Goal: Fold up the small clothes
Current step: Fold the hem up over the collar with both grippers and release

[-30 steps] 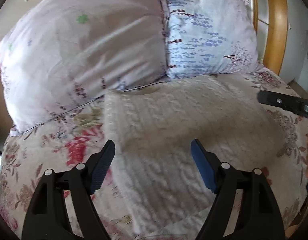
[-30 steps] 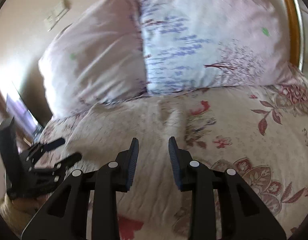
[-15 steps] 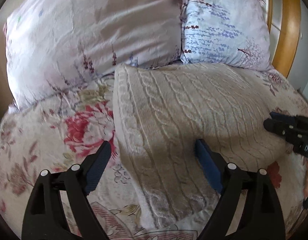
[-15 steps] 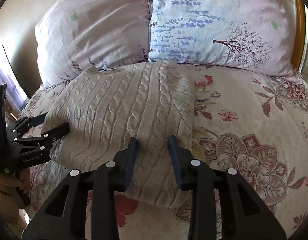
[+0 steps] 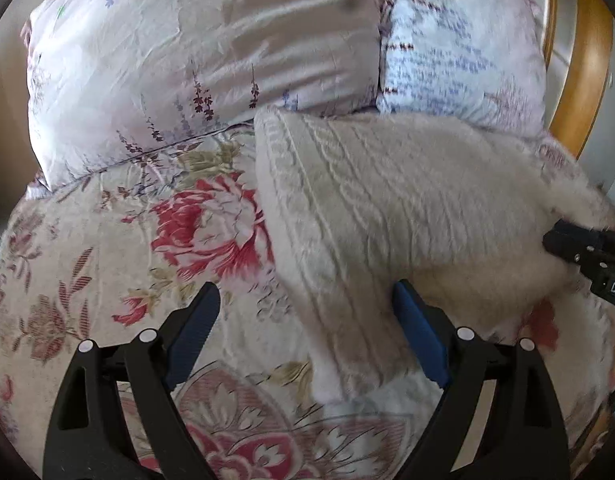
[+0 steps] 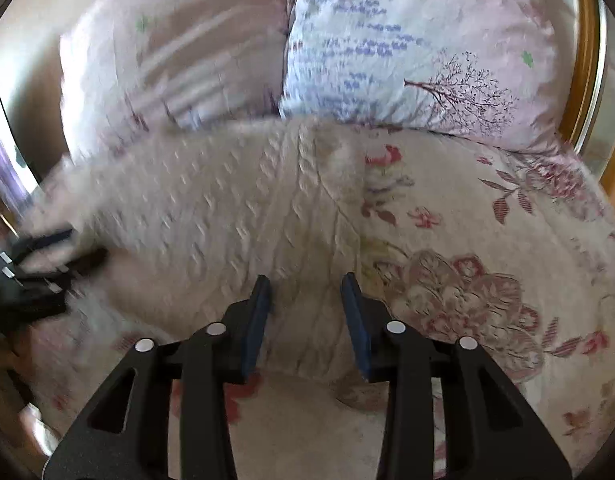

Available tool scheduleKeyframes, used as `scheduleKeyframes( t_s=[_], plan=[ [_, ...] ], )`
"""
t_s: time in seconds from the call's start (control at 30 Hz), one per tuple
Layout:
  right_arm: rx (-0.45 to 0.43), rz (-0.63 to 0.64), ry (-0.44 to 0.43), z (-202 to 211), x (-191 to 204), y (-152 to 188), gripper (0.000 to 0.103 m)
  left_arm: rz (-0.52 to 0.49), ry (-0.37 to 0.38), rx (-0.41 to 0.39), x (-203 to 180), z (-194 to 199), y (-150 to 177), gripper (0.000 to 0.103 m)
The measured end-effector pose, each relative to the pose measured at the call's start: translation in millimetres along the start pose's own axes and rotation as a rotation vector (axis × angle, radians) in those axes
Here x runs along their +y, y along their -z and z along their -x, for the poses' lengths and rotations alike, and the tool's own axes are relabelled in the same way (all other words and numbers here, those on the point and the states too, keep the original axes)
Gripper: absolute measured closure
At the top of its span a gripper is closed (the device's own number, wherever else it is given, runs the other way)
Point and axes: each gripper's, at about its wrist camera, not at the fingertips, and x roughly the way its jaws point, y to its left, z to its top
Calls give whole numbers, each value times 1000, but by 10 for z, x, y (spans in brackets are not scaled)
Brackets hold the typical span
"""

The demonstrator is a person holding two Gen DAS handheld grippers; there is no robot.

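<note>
A cream cable-knit sweater (image 5: 387,208) lies folded on the floral bedspread, in front of the pillows; it also shows in the right wrist view (image 6: 235,216). My left gripper (image 5: 307,324) is open wide at the sweater's near left corner, its right finger against the knit. My right gripper (image 6: 305,320) is open with a narrower gap, its fingers over the sweater's near right edge, holding nothing. Each gripper shows at the edge of the other's view: the right one (image 5: 587,256), the left one (image 6: 39,264).
Two pillows lean at the head of the bed, a pink one (image 5: 187,52) and a blue-printed one (image 5: 459,48). A wooden headboard (image 5: 587,60) curves behind them. The floral bedspread (image 5: 107,260) spreads to the left of the sweater and, in the right wrist view (image 6: 487,260), to its right.
Both grippers have come down close to the sweater's near edge. The right gripper's jaws have opened a little wider. The sweater lies in the same place.
</note>
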Motion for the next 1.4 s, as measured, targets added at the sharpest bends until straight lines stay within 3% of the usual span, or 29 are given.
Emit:
scheduleKeyframes(
  t_s=[0.2,0.27,0.33,0.4,0.5,0.63,0.83,1.07,1.4],
  plan=[
    [-6,49,56,-37,68,-21,58,-72,-66,-7,-109,-24,-13,14],
    [-53,15,51,99,4,1,47,-40,-28,-37,-45,81,-6,14],
    [-105,-14,57,245,-77,33,28,0,3,-68,38,204,43,9],
    [-146,-39,36,373,-149,61,23,35,5,-90,95,295,94,2],
    [-182,-81,18,520,-240,93,11,89,35,-110,161,408,172,2],
    [-191,-101,18,590,-259,133,3,126,14,-103,146,491,253,2],
    [-200,-74,56,626,-90,204,1,138,29,-65,52,508,344,2],
    [-124,-57,6,506,102,284,1,112,23,-13,-102,429,426,2],
    [-32,11,67,235,359,395,1,110,14,47,-171,241,459,2]
  ],
)
